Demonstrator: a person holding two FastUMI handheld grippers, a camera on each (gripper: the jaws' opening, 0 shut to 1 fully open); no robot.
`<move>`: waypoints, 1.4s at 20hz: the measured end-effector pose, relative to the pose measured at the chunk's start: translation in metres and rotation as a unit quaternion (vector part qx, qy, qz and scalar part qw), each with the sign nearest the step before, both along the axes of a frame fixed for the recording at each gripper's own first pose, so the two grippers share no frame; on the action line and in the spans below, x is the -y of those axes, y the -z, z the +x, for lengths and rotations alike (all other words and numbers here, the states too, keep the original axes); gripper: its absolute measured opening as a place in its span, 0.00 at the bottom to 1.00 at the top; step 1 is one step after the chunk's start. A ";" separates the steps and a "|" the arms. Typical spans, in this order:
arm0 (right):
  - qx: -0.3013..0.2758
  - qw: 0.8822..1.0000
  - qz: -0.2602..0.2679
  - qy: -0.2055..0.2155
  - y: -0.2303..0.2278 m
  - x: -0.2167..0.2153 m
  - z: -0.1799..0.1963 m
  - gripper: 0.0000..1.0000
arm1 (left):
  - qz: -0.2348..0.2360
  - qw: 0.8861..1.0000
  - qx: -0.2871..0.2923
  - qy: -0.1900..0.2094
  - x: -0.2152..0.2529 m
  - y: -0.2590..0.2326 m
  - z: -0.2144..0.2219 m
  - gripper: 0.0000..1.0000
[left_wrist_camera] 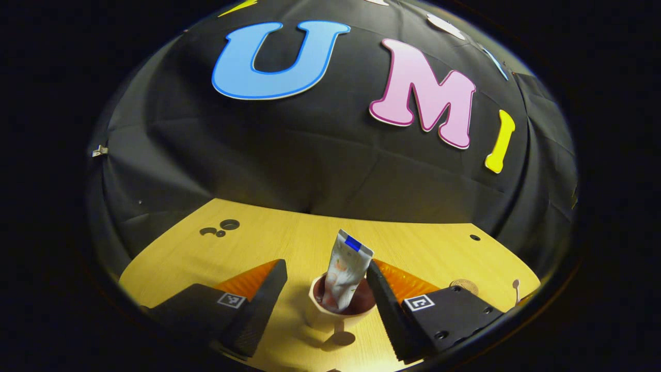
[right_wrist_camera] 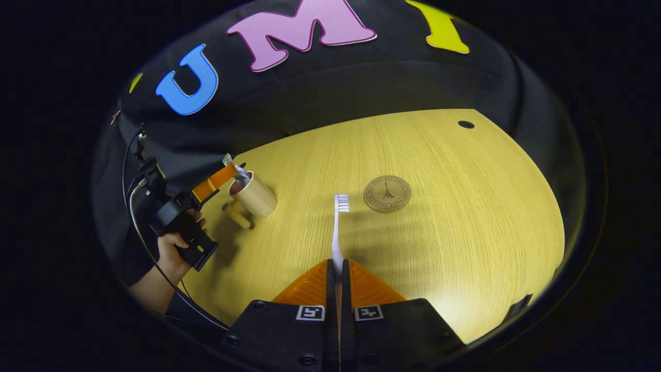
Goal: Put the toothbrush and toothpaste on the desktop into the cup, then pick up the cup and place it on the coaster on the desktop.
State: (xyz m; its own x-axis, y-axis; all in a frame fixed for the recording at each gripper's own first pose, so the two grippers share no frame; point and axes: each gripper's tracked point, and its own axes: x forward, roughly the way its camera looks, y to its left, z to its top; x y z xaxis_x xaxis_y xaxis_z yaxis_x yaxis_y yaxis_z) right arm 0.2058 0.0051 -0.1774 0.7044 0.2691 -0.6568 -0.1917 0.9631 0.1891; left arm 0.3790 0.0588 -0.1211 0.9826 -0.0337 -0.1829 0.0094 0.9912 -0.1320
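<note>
Partly hidden toothpaste (left_wrist_camera: 345,274) in cup (left_wrist_camera: 335,310), left fingers (left_wrist_camera: 268,297) released, right fingers (right_wrist_camera: 334,289) grasping toothbrush (right_wrist_camera: 338,227).

1 cup (right_wrist_camera: 256,196), 1 toothpaste (left_wrist_camera: 345,271), 1 toothbrush (right_wrist_camera: 338,227), 1 coaster (right_wrist_camera: 387,194).

The counter (right_wrist_camera: 439,217) is pale wood with a fine straight grain and a soft sheen under the light. The coaster (right_wrist_camera: 387,194) looks like matt wood or cork with an engraved face. The cup (right_wrist_camera: 256,196) seems smooth and matt, its inside (left_wrist_camera: 361,299) dark and glossy. The toothpaste (left_wrist_camera: 345,274) tube is glossy plastic film, crimped at its end. The toothbrush (right_wrist_camera: 338,227) is smooth plastic.
</note>
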 end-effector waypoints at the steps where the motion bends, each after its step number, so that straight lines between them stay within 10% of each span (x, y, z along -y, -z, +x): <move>1: 0.006 1.000 0.002 -0.005 -0.004 -0.005 0.004 0.06 | -0.003 1.000 -0.001 -0.007 -0.003 0.000 -0.012 0.97; 9: 0.073 0.995 0.041 -0.050 -0.052 -0.076 0.062 0.06 | 0.033 0.998 -0.022 -0.040 -0.019 0.010 -0.116 0.98; 18: 0.174 0.978 0.069 -0.095 -0.102 -0.170 0.121 0.06 | 0.068 0.997 -0.040 0.009 0.010 0.017 -0.185 0.97; 28: 0.211 0.968 0.117 -0.062 -0.081 -0.231 0.179 0.06 | 0.056 0.996 -0.045 0.049 0.025 0.027 -0.203 0.98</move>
